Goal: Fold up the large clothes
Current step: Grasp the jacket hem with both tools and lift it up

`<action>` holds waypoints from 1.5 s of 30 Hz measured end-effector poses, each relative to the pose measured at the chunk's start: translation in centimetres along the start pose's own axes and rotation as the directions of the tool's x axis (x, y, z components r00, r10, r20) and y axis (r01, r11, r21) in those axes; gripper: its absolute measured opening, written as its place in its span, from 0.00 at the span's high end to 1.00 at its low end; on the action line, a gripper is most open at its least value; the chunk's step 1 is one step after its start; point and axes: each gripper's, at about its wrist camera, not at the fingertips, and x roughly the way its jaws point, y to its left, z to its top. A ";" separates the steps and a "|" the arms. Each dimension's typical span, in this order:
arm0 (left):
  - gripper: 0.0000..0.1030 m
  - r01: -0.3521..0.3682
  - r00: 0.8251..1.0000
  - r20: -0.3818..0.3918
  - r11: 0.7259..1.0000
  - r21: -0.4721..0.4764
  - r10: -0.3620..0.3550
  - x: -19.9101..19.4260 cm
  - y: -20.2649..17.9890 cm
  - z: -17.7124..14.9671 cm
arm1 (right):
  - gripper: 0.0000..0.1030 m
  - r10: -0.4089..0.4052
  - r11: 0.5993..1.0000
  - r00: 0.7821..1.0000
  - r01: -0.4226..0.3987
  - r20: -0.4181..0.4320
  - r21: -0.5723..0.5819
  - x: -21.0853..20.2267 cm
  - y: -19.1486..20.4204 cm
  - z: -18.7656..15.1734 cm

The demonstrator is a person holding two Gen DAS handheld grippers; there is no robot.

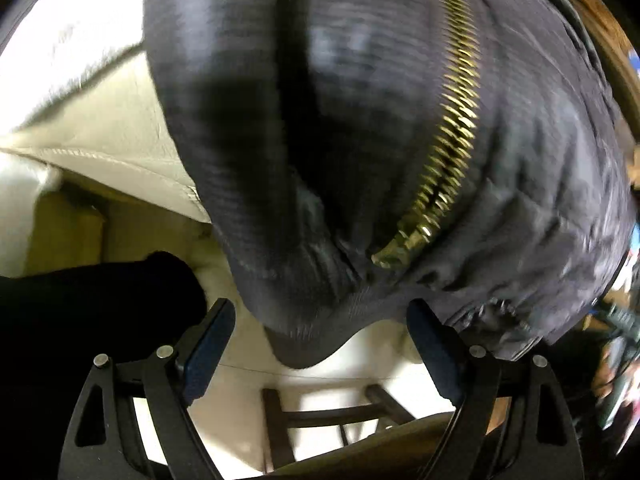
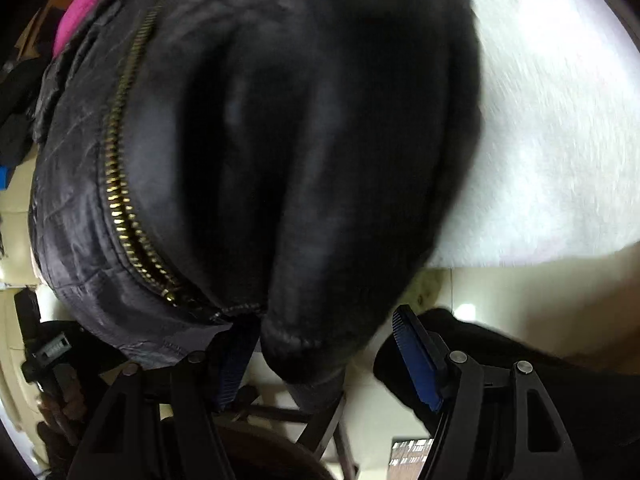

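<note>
Both grippers' fingers stand wide, gripping nothing: left gripper (image 1: 320,344), right gripper (image 2: 320,344). Risk: closing on the dark quilted jacket (image 1: 360,120) (brass zip (image 1: 452,140) ahead) catches bunched layers.

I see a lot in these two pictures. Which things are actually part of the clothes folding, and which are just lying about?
Part of the job:
- dark jacket with a brass zipper
- left tongs, open
- right tongs, open

Just lying about:
- cream sofa
- white fluffy cover
- pink cloth
- wooden stool below
</note>
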 end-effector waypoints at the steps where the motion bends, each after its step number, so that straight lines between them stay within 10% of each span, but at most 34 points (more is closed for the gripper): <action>1: 0.16 0.024 0.999 0.026 1.000 -0.014 -0.023 -0.3 0.3 0.1 | 0.30 -0.006 1.000 1.000 0.007 0.018 -0.023 -0.1 0.2 -0.1; 4: 0.41 0.075 0.992 0.103 0.997 0.006 -0.075 -1.7 0.5 0.2 | 0.62 0.028 0.996 0.998 -0.023 0.060 -0.082 -0.9 0.8 -0.8; 9: 0.82 0.065 0.988 0.134 0.994 0.083 -0.076 -2.5 -0.5 -0.2 | 0.75 -0.043 0.986 0.993 0.060 0.113 -0.155 -3.5 2.9 -2.8; 17: 0.80 0.116 0.984 0.126 0.990 0.078 -0.125 -3.7 -0.6 -2.7 | 0.77 0.077 0.969 0.985 -0.036 0.157 -0.246 -9.9 4.6 -5.0; 21: 0.36 0.079 0.993 0.085 0.997 0.011 -0.079 -2.1 0.7 -1.0 | 0.73 0.055 0.988 0.996 -0.044 0.070 -0.146 -7.2 2.5 -4.0; 24: 0.23 0.034 0.997 0.072 0.999 -0.024 -0.032 -1.0 1.1 -0.3 | 0.72 0.039 0.998 0.999 -0.038 0.025 -0.044 -5.2 0.5 -3.2; 27: 0.23 0.026 1.000 -0.006 0.999 -0.033 -0.026 1.1 1.0 -0.4 | 0.36 0.013 1.000 1.000 -0.013 0.008 0.020 -3.6 -0.3 -2.1; 29: 0.23 0.034 0.998 -0.047 0.999 -0.014 -0.035 2.2 0.4 -0.3 | 0.33 -0.027 0.999 0.999 0.026 0.024 0.025 -2.9 -0.5 -2.1; 31: 0.25 0.047 0.998 -0.030 0.999 0.024 -0.046 2.1 -0.2 -0.4 | 0.33 -0.002 1.000 1.000 0.002 0.008 0.021 -2.1 -0.6 -2.3; 33: 0.69 0.058 0.998 0.019 0.994 0.095 -0.060 1.1 -1.2 -0.7 | 0.56 0.045 0.999 0.999 -0.045 0.023 -0.022 -2.2 0.1 -2.6; 35: 0.87 0.047 0.997 0.050 0.988 0.144 -0.055 0.3 -1.8 -1.1 | 0.77 0.017 0.995 0.998 -0.011 0.058 -0.101 -3.2 1.4 -3.2; 45: 0.92 0.250 0.938 0.167 0.925 0.286 -0.305 -11.2 -2.6 -2.7 | 0.85 0.143 0.961 0.960 -0.076 0.241 -0.265 -17.5 3.9 -5.6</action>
